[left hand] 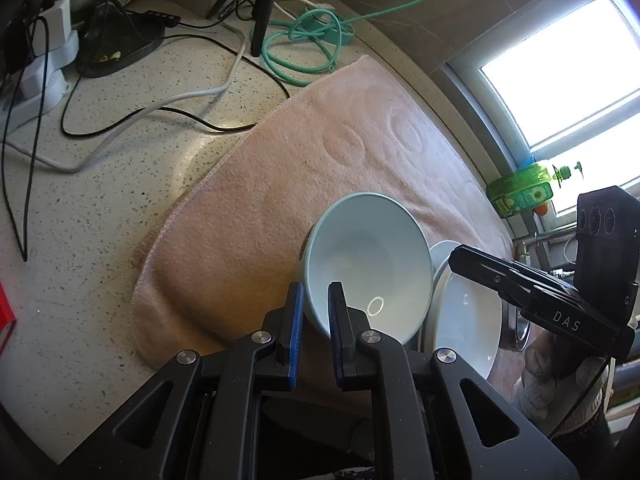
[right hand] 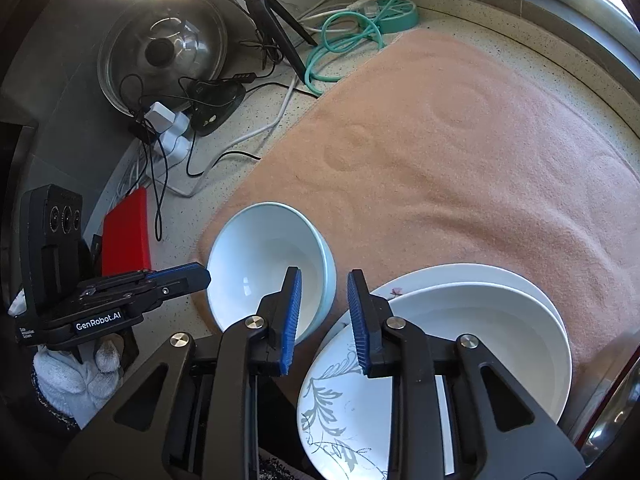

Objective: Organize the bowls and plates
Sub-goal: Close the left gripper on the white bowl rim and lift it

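Observation:
A pale blue bowl point(left hand: 368, 264) is tilted over the pink towel point(left hand: 320, 152). My left gripper point(left hand: 315, 316) is shut on its near rim, one pad inside and one outside. In the right wrist view the same bowl point(right hand: 260, 264) has my left gripper point(right hand: 202, 276) at its left rim. My right gripper point(right hand: 325, 316) straddles the bowl's right rim with a gap showing beside the wall, so it is open. In the left wrist view my right gripper point(left hand: 456, 258) reaches in beside the bowl. A stack of white plates point(right hand: 480, 320) sits to the right, with a leaf-patterned plate point(right hand: 340, 400) in front.
Cables, a white power strip point(right hand: 168, 132), a green coiled cord point(right hand: 344, 36), a tripod point(right hand: 276, 20) and a glass lid point(right hand: 164, 48) crowd the speckled counter behind. A red box point(right hand: 126, 232) lies at the left. A green bottle point(left hand: 520, 192) stands by the window.

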A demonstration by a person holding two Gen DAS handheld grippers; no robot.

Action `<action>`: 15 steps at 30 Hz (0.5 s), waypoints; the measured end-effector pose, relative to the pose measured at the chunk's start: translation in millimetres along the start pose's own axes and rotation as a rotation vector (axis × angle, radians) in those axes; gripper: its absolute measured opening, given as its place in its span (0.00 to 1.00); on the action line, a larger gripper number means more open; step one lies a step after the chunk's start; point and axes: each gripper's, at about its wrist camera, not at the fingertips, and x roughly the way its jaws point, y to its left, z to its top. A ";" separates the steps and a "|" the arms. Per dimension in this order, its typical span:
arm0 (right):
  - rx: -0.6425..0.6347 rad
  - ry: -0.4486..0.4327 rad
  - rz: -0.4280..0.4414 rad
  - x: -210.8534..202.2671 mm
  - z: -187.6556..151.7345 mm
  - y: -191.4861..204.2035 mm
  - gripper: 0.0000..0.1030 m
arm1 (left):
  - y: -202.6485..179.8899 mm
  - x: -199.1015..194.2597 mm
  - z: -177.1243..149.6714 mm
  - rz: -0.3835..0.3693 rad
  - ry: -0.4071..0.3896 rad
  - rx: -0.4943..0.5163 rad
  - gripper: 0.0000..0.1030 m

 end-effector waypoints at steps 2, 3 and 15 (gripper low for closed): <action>-0.004 0.008 -0.005 4.2 0.4 0.1 0.19 | -0.4 2.1 0.5 0.001 0.006 0.005 0.11; -0.003 0.012 -0.005 6.1 1.4 0.0 0.17 | -0.3 3.0 1.0 0.005 0.007 0.007 0.11; 0.024 0.056 0.010 26.0 0.4 -6.7 0.13 | 0.9 12.6 5.4 0.016 0.030 0.015 0.11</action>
